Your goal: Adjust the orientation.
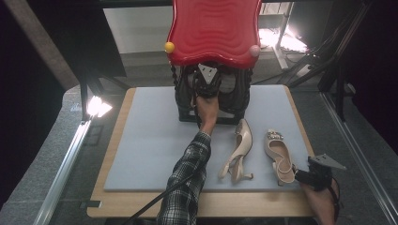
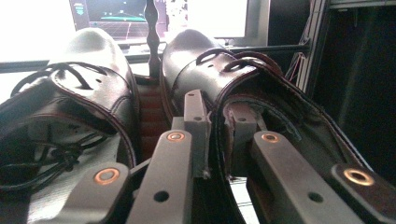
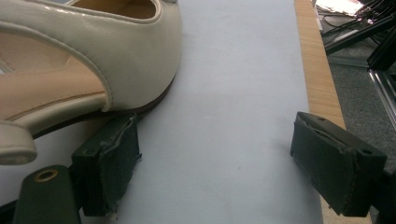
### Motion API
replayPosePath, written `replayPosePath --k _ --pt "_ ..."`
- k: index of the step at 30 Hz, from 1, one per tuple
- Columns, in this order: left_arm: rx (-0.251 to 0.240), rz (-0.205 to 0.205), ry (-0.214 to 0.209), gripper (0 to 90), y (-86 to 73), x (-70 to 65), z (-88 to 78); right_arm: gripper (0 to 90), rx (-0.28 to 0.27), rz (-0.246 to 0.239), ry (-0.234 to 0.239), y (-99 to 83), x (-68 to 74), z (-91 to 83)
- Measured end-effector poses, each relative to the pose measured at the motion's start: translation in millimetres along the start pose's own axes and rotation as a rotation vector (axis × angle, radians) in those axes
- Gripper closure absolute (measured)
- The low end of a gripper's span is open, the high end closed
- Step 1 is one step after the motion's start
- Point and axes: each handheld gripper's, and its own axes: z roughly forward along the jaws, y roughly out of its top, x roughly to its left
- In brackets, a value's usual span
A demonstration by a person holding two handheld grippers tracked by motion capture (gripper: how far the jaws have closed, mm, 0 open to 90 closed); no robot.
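Observation:
Two dark leather shoes stand side by side on a black rack under a red wavy shelf (image 1: pixel 213 28). In the left gripper view my left gripper (image 2: pixel 215 121) is shut on the inner collar edge of the right-hand dark shoe (image 2: pixel 205 65), with the laced shoe (image 2: pixel 88 60) beside it. From above, the left gripper (image 1: pixel 206 86) reaches into the rack on an outstretched arm. My right gripper (image 1: pixel 300 176) stands open at the mat's near right corner, just behind the heel of a beige slingback pump (image 1: pixel 279 152). Its left pad (image 3: pixel 109 163) sits beside that pump (image 3: pixel 116 46), nothing between the jaws.
A second beige pump (image 1: pixel 238 152) lies on its side mid-mat. The blue-grey mat (image 1: pixel 145 140) covers a wooden table (image 1: pixel 187 206) whose right edge (image 3: pixel 320 84) runs close to the right gripper. Metal frame rails and a bright lamp (image 1: pixel 96 108) flank the table.

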Motion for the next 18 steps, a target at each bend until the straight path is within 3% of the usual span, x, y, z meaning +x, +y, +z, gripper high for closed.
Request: replayPosePath --k 7,12,18 --pt "0.030 -0.001 -0.007 78.3 1.5 5.0 4.7 15.5 0.001 0.001 0.001 0.1 0.0 -0.1" --pt "0.049 -0.031 -0.037 64.0 3.4 3.1 2.8 15.5 0.001 -0.001 0.000 0.0 0.1 0.0" --pt "0.060 -0.044 -0.054 57.0 -0.2 6.3 -2.4 15.5 0.001 0.000 0.000 0.0 0.2 0.0"
